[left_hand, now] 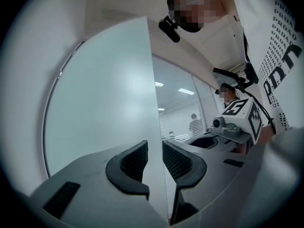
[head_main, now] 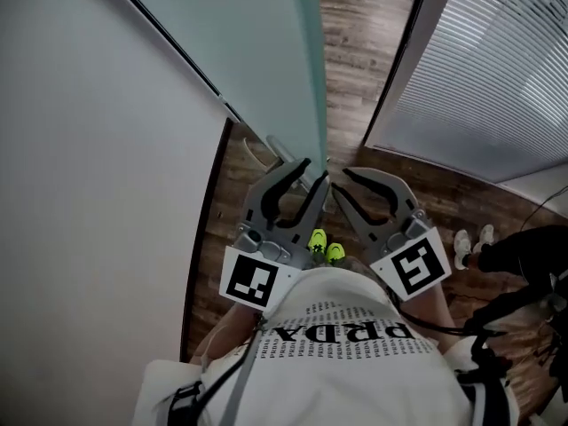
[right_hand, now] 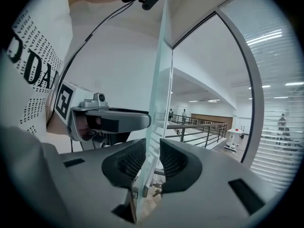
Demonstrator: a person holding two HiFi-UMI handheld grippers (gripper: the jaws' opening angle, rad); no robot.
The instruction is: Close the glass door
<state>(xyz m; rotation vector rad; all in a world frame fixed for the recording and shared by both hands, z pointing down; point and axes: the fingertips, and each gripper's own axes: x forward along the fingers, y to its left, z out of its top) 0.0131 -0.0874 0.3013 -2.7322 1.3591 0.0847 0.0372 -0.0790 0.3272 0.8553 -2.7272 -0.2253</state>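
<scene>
Glass door: the frosted panel (head_main: 257, 34) (left_hand: 104, 108) (right_hand: 159, 89) stands edge-on straight ahead of you. Its free edge sits well apart from the dark frame (head_main: 390, 87) of the partition with blinds (head_main: 479, 69).
Left gripper: your left gripper (head_main: 315, 174) (left_hand: 154, 160) has its jaws drawn narrow onto the door's edge, one ribbed pad on each face.
Right gripper: your right gripper (head_main: 340, 183) (right_hand: 153, 158) sits just beside the left one. Its jaws are also closed in on the same edge, with the glass filling the gap between the pads.
Door hardware: metal fittings (right_hand: 142, 191) show low on the door, below the right jaws.
Surroundings: a white wall (head_main: 89, 193) is on your left, with wood-plank floor (head_main: 355, 51) beyond the door.
Feet: your neon-green shoes (head_main: 324, 247) are just behind the grippers.
</scene>
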